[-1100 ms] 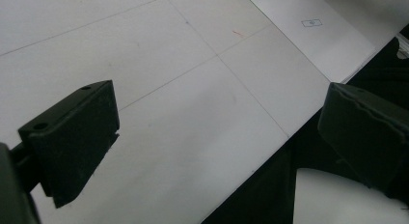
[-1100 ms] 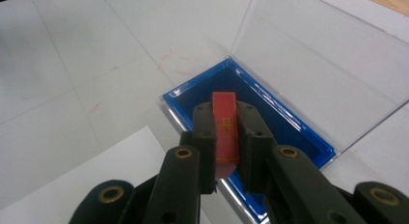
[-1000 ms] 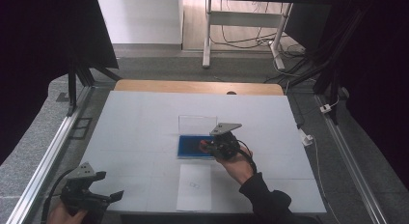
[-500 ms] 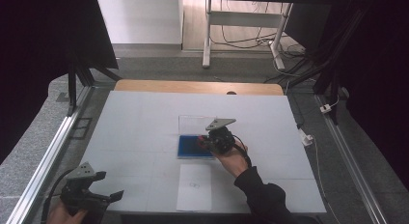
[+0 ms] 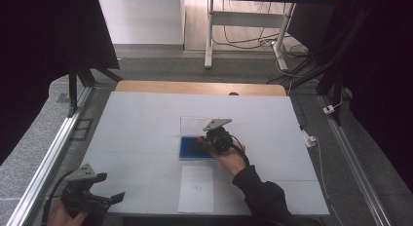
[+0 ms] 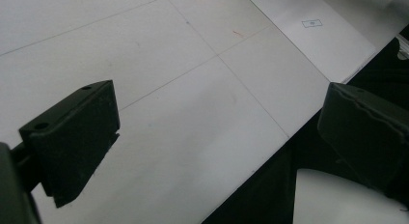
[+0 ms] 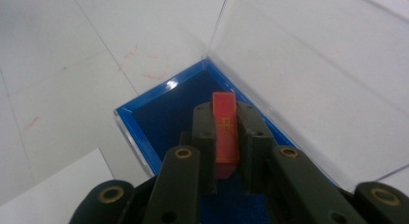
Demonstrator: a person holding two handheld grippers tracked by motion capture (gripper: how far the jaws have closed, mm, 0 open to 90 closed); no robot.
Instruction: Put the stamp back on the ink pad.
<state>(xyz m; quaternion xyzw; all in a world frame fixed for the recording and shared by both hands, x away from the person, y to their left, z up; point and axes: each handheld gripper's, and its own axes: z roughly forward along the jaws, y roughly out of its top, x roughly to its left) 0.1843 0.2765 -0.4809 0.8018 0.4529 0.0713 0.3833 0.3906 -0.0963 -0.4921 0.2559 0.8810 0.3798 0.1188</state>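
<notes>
The right claw [image 7: 225, 137] was clamped on a thin red tile [image 7: 225, 132] with faint yellow markings — held on edge between the two black jaws, its flat faces against the pads. The tile hung over the dark blue floor of a shallow box [image 7: 144, 108] with bright blue walls, low inside it; whether its lower edge touched the floor could not be told. A clear lid [image 7: 308, 79] stood open at the far side of the box, raised on its hinge edge. In the high view the box [image 5: 187, 149] sat near the middle of the white tabletop [image 5: 141, 123], the right claw [image 5: 207, 143] over its right part, the hand and dark sleeve reaching in from below. A white sheet of paper [image 5: 197, 189] with a small printed mark lay just on the near side of the box. The left claw [image 5: 114, 199] rested at the near left corner of the tabletop — jaws well apart, nothing between them, well away from the box.
</notes>
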